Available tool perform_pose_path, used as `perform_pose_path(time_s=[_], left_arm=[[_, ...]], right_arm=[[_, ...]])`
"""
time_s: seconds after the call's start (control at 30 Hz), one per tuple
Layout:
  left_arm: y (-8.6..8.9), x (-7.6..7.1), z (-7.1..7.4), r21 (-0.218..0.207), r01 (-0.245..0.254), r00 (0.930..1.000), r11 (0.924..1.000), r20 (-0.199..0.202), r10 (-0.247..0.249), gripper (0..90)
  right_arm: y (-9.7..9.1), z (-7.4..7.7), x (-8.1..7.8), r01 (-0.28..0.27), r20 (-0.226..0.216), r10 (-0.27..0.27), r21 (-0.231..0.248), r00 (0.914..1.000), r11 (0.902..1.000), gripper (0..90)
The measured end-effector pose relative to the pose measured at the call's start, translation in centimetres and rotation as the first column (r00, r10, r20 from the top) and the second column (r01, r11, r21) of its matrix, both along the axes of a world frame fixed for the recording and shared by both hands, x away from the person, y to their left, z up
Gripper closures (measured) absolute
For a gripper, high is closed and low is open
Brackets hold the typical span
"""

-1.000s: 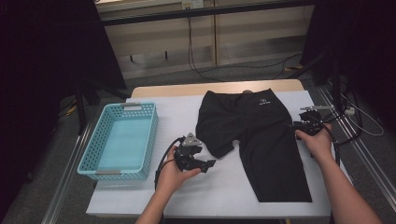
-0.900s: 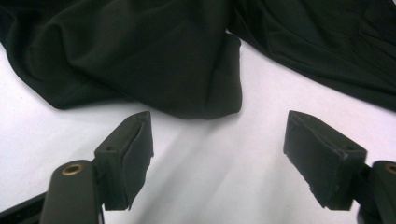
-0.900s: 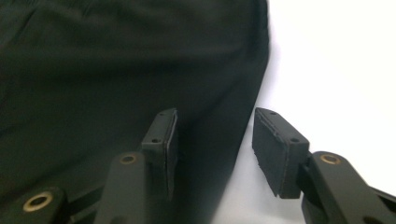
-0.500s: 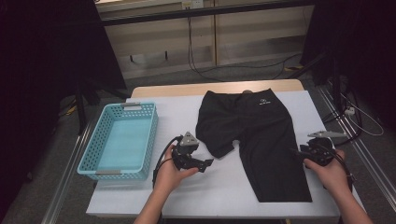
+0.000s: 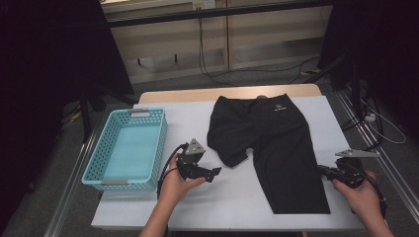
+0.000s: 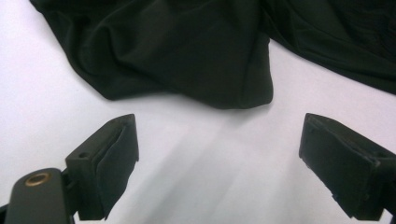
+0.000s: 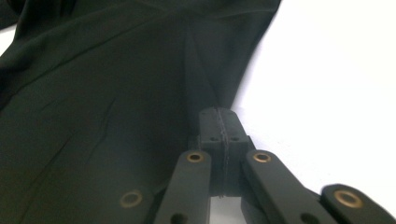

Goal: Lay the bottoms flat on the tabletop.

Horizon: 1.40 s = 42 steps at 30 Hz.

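Two claws at the black shorts

The right claw has just pinched shut on the shorts' edge. The left claw has just been opening, empty, with the folded leg right ahead.

Black shorts lie flat on the white table, one leg folded up. The left hand-held gripper rests near that fold; the right hand-held gripper meets the shorts' outer edge. A turquoise basket sits left.

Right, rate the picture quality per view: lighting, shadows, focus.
High view: dim, room edges nearly black, white table evenly lit. Left gripper view: bright table, soft shadow under the crumpled black fabric shorts, near claw pads slightly soft. Right gripper view: black shorts swallow detail, white table washes out at right.
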<state>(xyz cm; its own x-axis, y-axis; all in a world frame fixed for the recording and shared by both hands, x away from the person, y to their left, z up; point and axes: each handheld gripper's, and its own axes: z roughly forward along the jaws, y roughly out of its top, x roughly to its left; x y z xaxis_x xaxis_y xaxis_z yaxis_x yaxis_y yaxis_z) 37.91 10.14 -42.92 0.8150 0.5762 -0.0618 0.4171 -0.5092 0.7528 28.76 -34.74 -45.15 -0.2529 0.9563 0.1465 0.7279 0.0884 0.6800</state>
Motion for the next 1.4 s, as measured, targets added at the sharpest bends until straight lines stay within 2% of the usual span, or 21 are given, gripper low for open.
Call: perform_pose_path(time_s=[0.17,0.47,0.53,0.57,0.67,0.77,0.83,0.87,0.93,0.97,1.03,1.17,1.27,1.4], left_arm=[[0.3,-0.1,0.0,0.001,-0.006,1.0,1.0,0.0,0.006,11.9],[0.8,0.0,-0.2,0.014,-0.015,0.9999,0.9998,-0.001,0.015,10.4],[0.8,0.1,-0.2,0.015,-0.016,0.9999,0.9997,0.0,0.016,10.1],[0.8,0.1,-0.2,0.016,-0.016,0.9999,0.9997,0.001,0.016,10.1],[0.8,0.1,-0.2,0.014,-0.016,0.9999,0.9998,0.002,0.016,10.1],[0.8,0.2,-0.3,0.013,-0.017,0.9999,0.9998,0.003,0.017,10.1],[0.8,0.2,-0.3,0.013,-0.015,0.9999,0.9998,0.001,0.015,10.1],[0.8,0.2,-0.3,0.013,-0.015,0.9999,0.9998,0.002,0.015,10.1],[0.8,0.2,-0.3,0.013,-0.017,0.9999,0.9998,0.001,0.017,10.1],[0.8,0.2,-0.3,0.013,-0.017,0.9999,0.9998,0.003,0.017,10.1],[0.9,0.2,-0.3,0.013,-0.019,0.9998,0.9997,0.003,0.019,10.1],[0.9,0.1,-0.1,0.013,-0.014,0.9999,0.9998,0.004,0.014,10.3],[0.9,0.1,-0.1,0.013,-0.012,0.9999,0.9998,0.006,0.012,10.3],[0.9,0.1,-0.1,0.016,-0.012,0.9999,0.9998,0.001,0.012,10.3]], right_arm=[[-0.1,0.1,0.1,-0.015,-0.007,0.015,-0.008,0.9999,0.9999,90.0],[-1.1,0.6,-0.3,-0.001,0.007,0.001,-0.044,1.0,0.999,90.0],[-1.2,0.6,-0.4,0.005,0.013,-0.005,-0.029,0.9999,0.9996,90.0],[-1.1,0.6,-0.5,0.001,0.02,0.0,-0.03,0.9998,0.9996,89.0],[-0.3,0.5,-0.6,-0.021,0.042,0.023,-0.046,0.9989,0.9987,74.9],[0.7,0.5,-0.5,-0.046,0.039,0.049,-0.08,0.998,0.9957,69.4],[1.4,0.3,-0.4,-0.062,0.013,0.064,-0.115,0.9979,0.9914,69.5],[1.7,0.2,-0.5,-0.066,0.029,0.07,-0.129,0.9971,0.9895,73.4],[2.2,0.3,-0.5,-0.093,0.014,0.096,-0.122,0.9953,0.9881,87.5],[2.4,0.3,-0.5,-0.101,0.011,0.103,-0.118,0.9946,0.9879,89.3],[2.5,0.4,-0.4,-0.104,0.004,0.105,-0.12,0.9944,0.9873,90.0],[1.4,0.4,-0.3,-0.094,-0.007,0.093,-0.067,0.9956,0.9934,90.0],[0.6,0.6,-0.4,-0.077,-0.001,0.077,-0.089,0.997,0.9931,90.0],[-0.9,0.7,-0.5,-0.036,0.001,0.036,-0.094,0.9994,0.9949,90.0]])
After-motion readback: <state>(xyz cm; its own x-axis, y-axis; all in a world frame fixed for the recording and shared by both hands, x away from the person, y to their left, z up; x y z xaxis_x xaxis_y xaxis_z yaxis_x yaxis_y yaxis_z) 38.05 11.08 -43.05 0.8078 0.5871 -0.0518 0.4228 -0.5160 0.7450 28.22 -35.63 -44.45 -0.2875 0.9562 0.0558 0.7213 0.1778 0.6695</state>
